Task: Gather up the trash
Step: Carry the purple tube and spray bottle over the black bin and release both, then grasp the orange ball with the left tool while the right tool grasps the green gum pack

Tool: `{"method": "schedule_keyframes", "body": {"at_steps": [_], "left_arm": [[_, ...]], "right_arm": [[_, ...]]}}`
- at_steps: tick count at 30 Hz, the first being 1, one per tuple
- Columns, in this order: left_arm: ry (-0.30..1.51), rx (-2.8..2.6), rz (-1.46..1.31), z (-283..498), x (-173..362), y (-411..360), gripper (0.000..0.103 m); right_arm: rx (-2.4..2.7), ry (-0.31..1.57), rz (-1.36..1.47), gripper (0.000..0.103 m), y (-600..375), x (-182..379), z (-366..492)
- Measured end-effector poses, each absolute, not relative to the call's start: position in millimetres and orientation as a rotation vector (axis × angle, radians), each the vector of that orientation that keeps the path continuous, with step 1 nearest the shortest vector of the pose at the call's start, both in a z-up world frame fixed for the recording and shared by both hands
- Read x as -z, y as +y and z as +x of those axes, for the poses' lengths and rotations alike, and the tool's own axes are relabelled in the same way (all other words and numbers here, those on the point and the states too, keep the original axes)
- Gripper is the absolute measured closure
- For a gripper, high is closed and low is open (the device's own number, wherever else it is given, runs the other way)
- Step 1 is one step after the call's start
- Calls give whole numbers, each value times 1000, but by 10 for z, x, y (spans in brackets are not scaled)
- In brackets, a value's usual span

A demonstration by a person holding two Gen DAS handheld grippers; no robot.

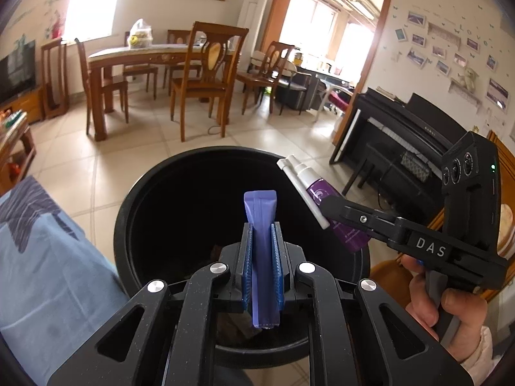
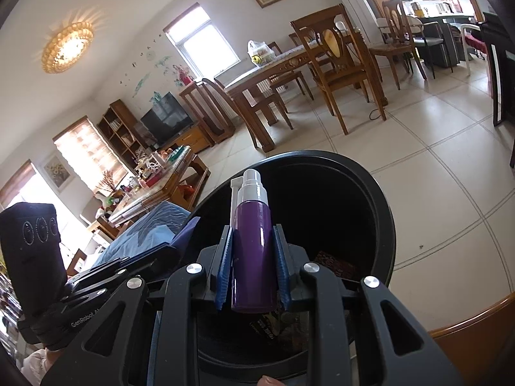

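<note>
**Step in hand:** the drop. Two pieces of trash are held over the mouth of one black bin [image 1: 128,212], which stands on the tiled floor [image 1: 135,148] just beside a blue-covered seat [image 1: 48,257]. Neither piece has been let go yet.

**Item 1, left gripper [image 1: 262,257]:** one flat blue-violet sachet [image 1: 260,212] is pinched between the blue pads, its long axis pointing forward over the dark opening and its sealed tail hanging back behind the pads. The jaws are pressed nearly together on it.

**Item 2, right gripper [image 2: 252,257]:** one purple spray bottle [image 2: 254,244] with a white nozzle end is clamped by its body, nozzle forward. One white stick-like part [image 2: 234,196] lies alongside the nozzle; whether it belongs to the bottle cannot be told. In the left wrist view the bottle is seen at the bin's right rim, partly over the opening.

**Bin contents:** some wrappers are seen at the bottom [image 2: 334,265]; their number cannot be told.

**Next move, as judged:** both jaws are to be spread so the pieces fall in. The sachet is well centred; the bottle sits close to the rim and would be better brought further inward first, lest it strike the edge and roll out.

**Count:** bins, one; held pieces, two; grippers, two.
</note>
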State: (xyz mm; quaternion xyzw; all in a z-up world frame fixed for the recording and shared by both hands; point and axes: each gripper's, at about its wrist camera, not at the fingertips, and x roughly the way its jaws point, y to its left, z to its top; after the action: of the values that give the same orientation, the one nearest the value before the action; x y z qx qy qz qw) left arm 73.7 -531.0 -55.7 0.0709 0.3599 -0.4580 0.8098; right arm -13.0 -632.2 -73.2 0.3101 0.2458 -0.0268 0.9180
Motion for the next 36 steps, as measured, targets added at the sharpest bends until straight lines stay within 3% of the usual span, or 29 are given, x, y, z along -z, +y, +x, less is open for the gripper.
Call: {"method": "schedule_keyframes", "body": {"at_steps": [3, 5, 7, 8, 9, 10, 11, 18, 20, 25, 36], "left_arm": [[761, 969, 168, 714, 563, -5338, 90], [761, 964, 169, 706, 555, -5336, 82], [758, 953, 175, 638, 542, -5333, 64], [753, 945, 177, 621, 521, -5324, 45], [736, 927, 179, 593, 501, -5298, 34], [722, 920, 181, 578, 476, -5269, 32], [714, 919, 184, 579, 459, -5219, 31], [655, 905, 209, 395, 260, -4972, 25], [636, 897, 218, 338, 195, -4861, 24], [605, 872, 206, 217, 42, -4517, 19], [685, 585, 27, 571, 75, -2749, 19]], "right_arm": [[57, 514, 645, 77, -6338, 769, -126], [57, 515, 648, 74, -6331, 784, -142], [63, 519, 648, 70, -6326, 769, -138], [66, 519, 647, 59, -6325, 764, -141], [69, 516, 648, 51, -6324, 757, -147], [70, 514, 650, 40, -6323, 750, -154], [70, 513, 648, 38, -6310, 738, -159], [73, 518, 616, 38, -6185, 642, -139], [74, 519, 605, 30, -6111, 590, -129], [56, 535, 572, 29, -5895, 501, -81], [-72, 595, 479, 25, -5046, 385, 289]]}}
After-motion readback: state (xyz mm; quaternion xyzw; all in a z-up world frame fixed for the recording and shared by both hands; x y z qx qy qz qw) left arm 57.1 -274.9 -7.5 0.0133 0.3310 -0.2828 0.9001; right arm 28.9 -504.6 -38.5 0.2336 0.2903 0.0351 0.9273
